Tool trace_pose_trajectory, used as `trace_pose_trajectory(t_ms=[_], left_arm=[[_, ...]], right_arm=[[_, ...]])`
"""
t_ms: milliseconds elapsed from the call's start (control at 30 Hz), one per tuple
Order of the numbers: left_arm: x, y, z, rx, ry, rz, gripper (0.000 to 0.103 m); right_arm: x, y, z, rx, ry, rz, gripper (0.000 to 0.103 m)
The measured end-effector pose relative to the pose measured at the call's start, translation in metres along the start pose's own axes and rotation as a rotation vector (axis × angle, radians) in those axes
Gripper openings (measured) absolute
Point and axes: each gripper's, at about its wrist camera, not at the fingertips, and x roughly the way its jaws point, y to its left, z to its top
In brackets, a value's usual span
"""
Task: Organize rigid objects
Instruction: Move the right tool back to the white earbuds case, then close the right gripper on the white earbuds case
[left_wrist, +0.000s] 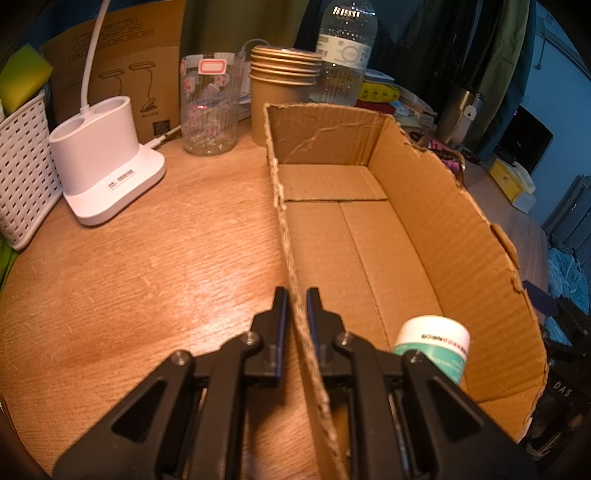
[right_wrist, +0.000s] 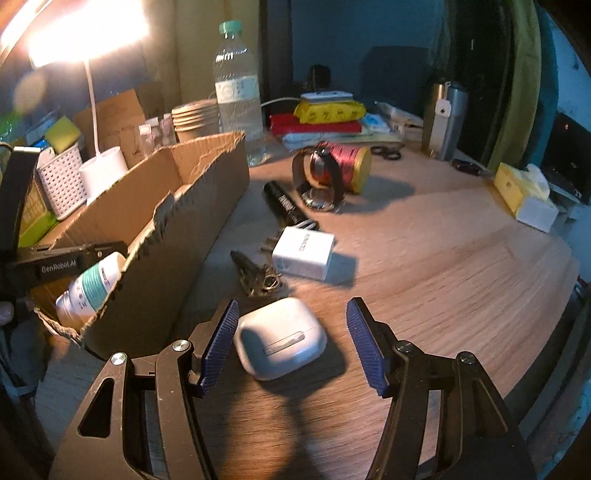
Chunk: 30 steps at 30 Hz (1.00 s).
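One cardboard box (left_wrist: 424, 206), one bottle inside it, one earbud case on the table.
Your left gripper (left_wrist: 297, 306) is clamped on the box's near wall; the green-banded bottle (right_wrist: 90, 286) lies in its corner. Your right gripper (right_wrist: 291, 332) angles down, jaws apart, straddling the white earbud case (right_wrist: 280, 338) without touching.

The left gripper (left_wrist: 297, 306) pinches the near left wall of the open cardboard box (left_wrist: 443, 206), one finger on each side. A small white and green bottle (left_wrist: 436, 343) lies in the box's near end. A white lamp base (left_wrist: 107, 166) stands far left on the wooden table (left_wrist: 147, 277).
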Motion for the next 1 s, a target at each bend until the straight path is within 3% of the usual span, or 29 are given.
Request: trace_pose_trajectory(t_ms=[133, 200, 667, 733, 767, 1000], left_arm=[[0.000, 0.001, 0.000, 0.000, 0.000, 0.000, 0.011], [0.000, 0.000, 0.000, 0.000, 0.000, 0.000, 0.011], [0.000, 0.000, 0.000, 0.000, 0.000, 0.000, 0.011], [0.000, 0.001, 0.000, 0.000, 0.000, 0.000, 0.011], [0.000, 0.001, 0.000, 0.000, 0.000, 0.000, 0.011], [0.000, 0.001, 0.000, 0.000, 0.000, -0.001, 0.011]], right_arm=[[0.006, 0.001, -0.001, -0.004, 0.015, 0.015, 0.065], [0.009, 0.002, -0.002, -0.009, 0.025, 0.023, 0.073], [0.019, 0.002, -0.004, 0.005, 0.056, 0.026, 0.072], [0.018, 0.003, -0.004, 0.000, 0.054, 0.025, 0.069], [0.018, 0.003, -0.004, -0.002, 0.051, 0.023, 0.063], [0.018, 0.002, -0.005, 0.005, 0.043, 0.024, 0.062]])
